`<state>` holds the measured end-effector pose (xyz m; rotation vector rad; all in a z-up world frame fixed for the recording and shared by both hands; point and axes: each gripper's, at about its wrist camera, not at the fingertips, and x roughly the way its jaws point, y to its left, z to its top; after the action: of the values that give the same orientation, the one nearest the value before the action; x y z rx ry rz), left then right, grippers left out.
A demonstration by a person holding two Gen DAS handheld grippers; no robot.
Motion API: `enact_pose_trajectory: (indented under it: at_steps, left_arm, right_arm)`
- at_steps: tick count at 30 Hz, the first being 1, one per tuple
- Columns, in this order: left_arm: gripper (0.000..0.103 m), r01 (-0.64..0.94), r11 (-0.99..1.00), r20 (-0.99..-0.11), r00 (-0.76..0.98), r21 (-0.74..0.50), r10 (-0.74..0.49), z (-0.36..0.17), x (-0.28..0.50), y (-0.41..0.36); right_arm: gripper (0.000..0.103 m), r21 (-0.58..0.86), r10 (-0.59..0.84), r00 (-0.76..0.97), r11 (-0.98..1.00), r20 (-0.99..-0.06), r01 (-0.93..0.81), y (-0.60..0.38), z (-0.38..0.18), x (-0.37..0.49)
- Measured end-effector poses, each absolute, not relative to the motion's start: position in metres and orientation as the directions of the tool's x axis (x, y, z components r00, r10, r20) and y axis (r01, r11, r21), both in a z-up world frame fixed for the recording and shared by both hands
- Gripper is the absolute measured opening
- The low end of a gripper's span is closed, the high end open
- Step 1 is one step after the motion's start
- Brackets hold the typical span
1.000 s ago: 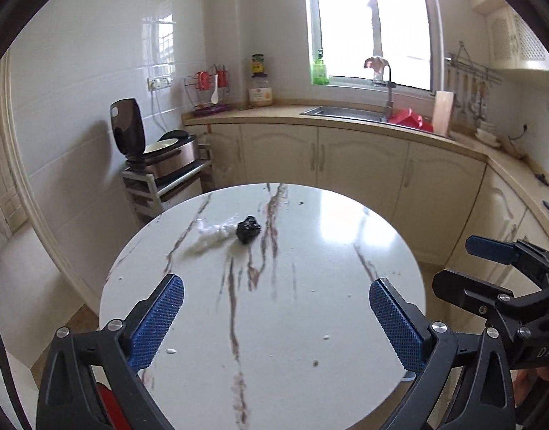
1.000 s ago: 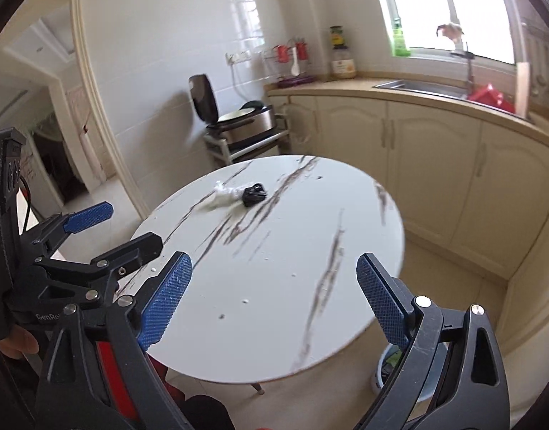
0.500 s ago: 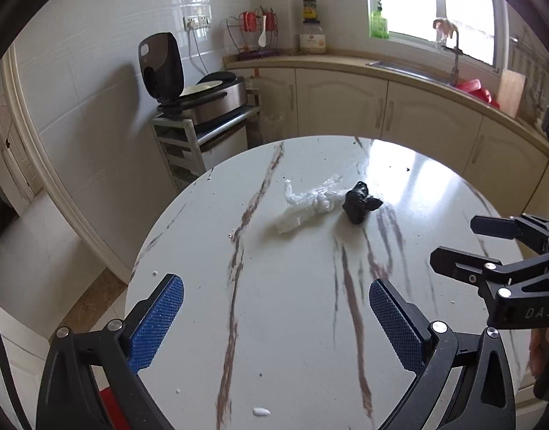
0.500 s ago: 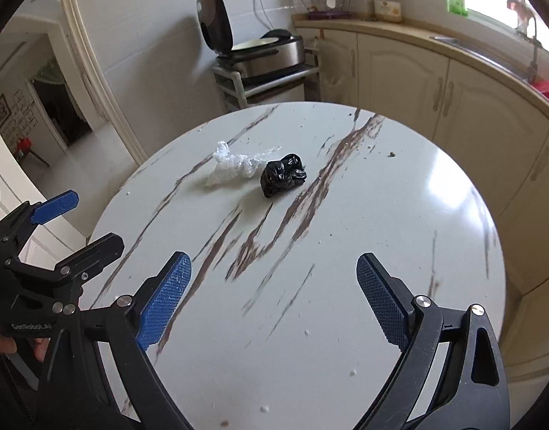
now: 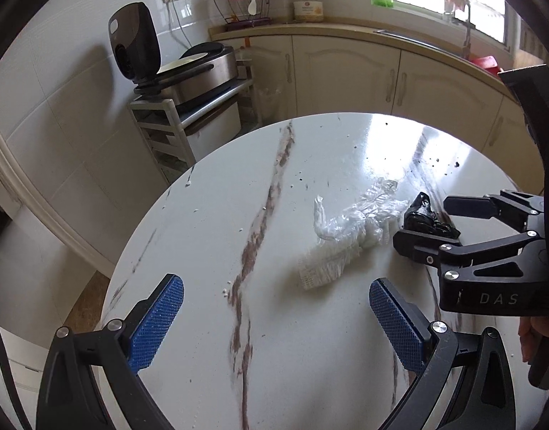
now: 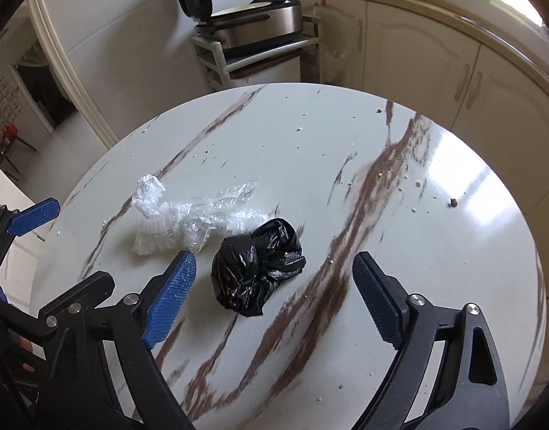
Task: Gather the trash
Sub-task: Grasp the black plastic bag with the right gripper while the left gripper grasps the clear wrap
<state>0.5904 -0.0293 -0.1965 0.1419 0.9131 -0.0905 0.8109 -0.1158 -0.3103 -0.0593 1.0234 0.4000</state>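
A crumpled black plastic bag [image 6: 258,265] lies on the round marble table [image 6: 346,150], with a wad of clear plastic wrap [image 6: 188,215] just to its left. My right gripper [image 6: 274,279] hangs low over the black bag. Its jaws are closing with the bag between them, and the blue pads do not touch it. In the left wrist view the clear wrap [image 5: 349,236] lies just ahead of my left gripper [image 5: 276,311], which is open and empty. There the right gripper [image 5: 439,224] straddles the black bag [image 5: 426,218]. The left gripper [image 6: 56,251] shows at the left edge of the right wrist view.
Crumbs and small specks [image 6: 453,201] dot the tabletop. Behind the table stands a shelf cart with an open-lidded cooker [image 5: 188,71]. Cream cabinets [image 5: 346,68] and a counter with a sink run along the back wall. The table's far edge curves close to the cart.
Both grippers have come forward and down over the table toward the trash. The right jaws have narrowed and now flank the black bag.
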Motion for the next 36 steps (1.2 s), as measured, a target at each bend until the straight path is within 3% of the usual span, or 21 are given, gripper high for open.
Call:
enact_pose_trajectory:
  at_steps: [1, 2, 3, 7, 11, 14, 15, 16, 19, 26, 36]
  left_arm:
    - [0.102, 0.148, 0.986, -0.795, 0.605, 0.078, -0.028, -0.202, 0.598, -0.028]
    - [0.102, 0.158, 0.985, -0.798, 0.601, 0.074, -0.037, -0.204, 0.603, -0.03]
    - [0.102, 0.166, 0.984, -0.799, 0.6, 0.071, -0.044, -0.204, 0.607, -0.034]
    - [0.102, 0.207, 0.977, -0.799, 0.596, 0.054, -0.082, -0.213, 0.624, -0.046]
    - [0.095, 0.215, 0.976, -0.8, 0.59, 0.028, -0.107, -0.221, 0.646, -0.055]
    - [0.069, 0.237, 0.972, -0.81, 0.571, 0.01, -0.131, -0.228, 0.658, -0.06]
    - [0.048, 0.247, 0.969, -0.823, 0.551, -0.001, -0.141, -0.233, 0.662, -0.062]
    - [0.036, 0.248, 0.969, -0.835, 0.532, -0.008, -0.143, -0.237, 0.663, -0.063]
    - [0.023, 0.233, 0.971, -0.83, 0.532, -0.048, -0.169, -0.235, 0.659, -0.059]
    - [0.022, 0.213, 0.975, -0.799, 0.574, -0.068, -0.181, -0.206, 0.608, -0.054]
    - [0.022, 0.201, 0.98, -0.685, 0.712, -0.014, -0.155, -0.14, 0.487, -0.066]
  right_arm:
    - [0.072, 0.112, 0.283, 0.468, 0.926, -0.837, -0.36, -0.115, -0.309, 0.811]
    - [0.052, 0.094, 0.277, 0.47, 0.922, -0.838, -0.377, -0.113, -0.309, 0.81]
    - [0.044, 0.078, 0.273, 0.475, 0.918, -0.836, -0.389, -0.114, -0.308, 0.809]
    - [0.044, 0.089, 0.285, 0.488, 0.918, -0.825, -0.387, -0.13, -0.304, 0.803]
    - [0.044, 0.13, 0.302, 0.49, 0.926, -0.818, -0.354, -0.155, -0.299, 0.8]
    - [0.044, 0.176, 0.333, 0.478, 0.923, -0.813, -0.343, -0.171, -0.298, 0.796]
    - [0.044, 0.179, 0.333, 0.482, 0.924, -0.81, -0.339, -0.176, -0.298, 0.793]
    - [0.044, 0.183, 0.334, 0.483, 0.925, -0.81, -0.333, -0.179, -0.297, 0.791]
    - [0.044, 0.224, 0.362, 0.479, 0.92, -0.8, -0.322, -0.192, -0.296, 0.784]
    - [0.044, 0.268, 0.405, 0.512, 0.908, -0.757, -0.322, -0.211, -0.279, 0.737]
    - [0.044, 0.289, 0.457, 0.615, 0.888, -0.642, -0.358, -0.239, -0.229, 0.62]
